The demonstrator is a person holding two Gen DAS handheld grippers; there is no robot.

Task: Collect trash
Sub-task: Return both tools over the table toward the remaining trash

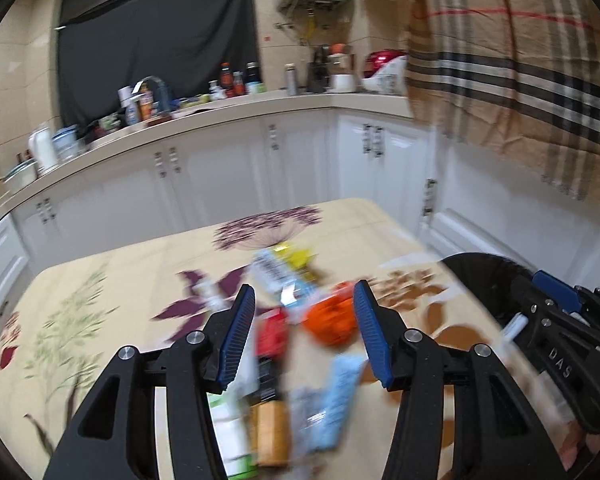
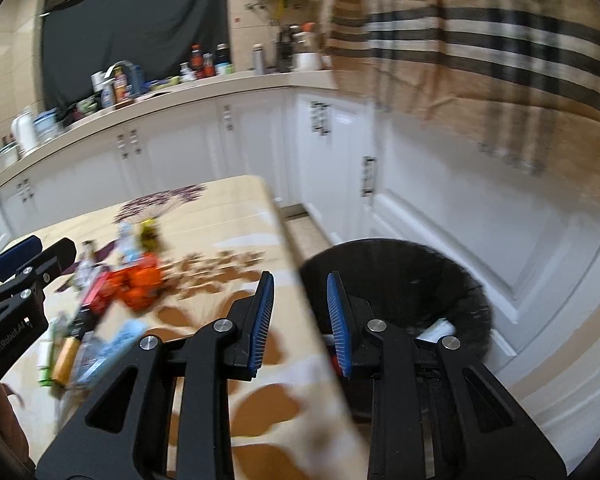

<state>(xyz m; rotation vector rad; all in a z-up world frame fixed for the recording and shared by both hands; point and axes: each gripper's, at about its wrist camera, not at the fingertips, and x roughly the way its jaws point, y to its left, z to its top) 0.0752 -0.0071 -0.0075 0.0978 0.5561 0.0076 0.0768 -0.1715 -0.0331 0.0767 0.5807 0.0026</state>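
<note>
White raised letters "DAS" stand on the black body of the right tongs, seen at the right edge of the left wrist view. "GenRobot.AI" runs in pale letters along the black body of the left tongs, seen in the right wrist view. The wrappers and bottle labels are too blurred to read.

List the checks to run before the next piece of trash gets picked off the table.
1. Left tongs open, nothing between them: ok.
2. Right tongs open, nothing between them: ok.
3. Trash pile lies on the table ahead of left tongs: ok.
4. Bin stands beside the table edge, mouth uncovered: ok.
5. View sharp enough to choose a piece: not ok, blurred.
6. Orange wrapper free of its neighbours: cannot tell.
</note>
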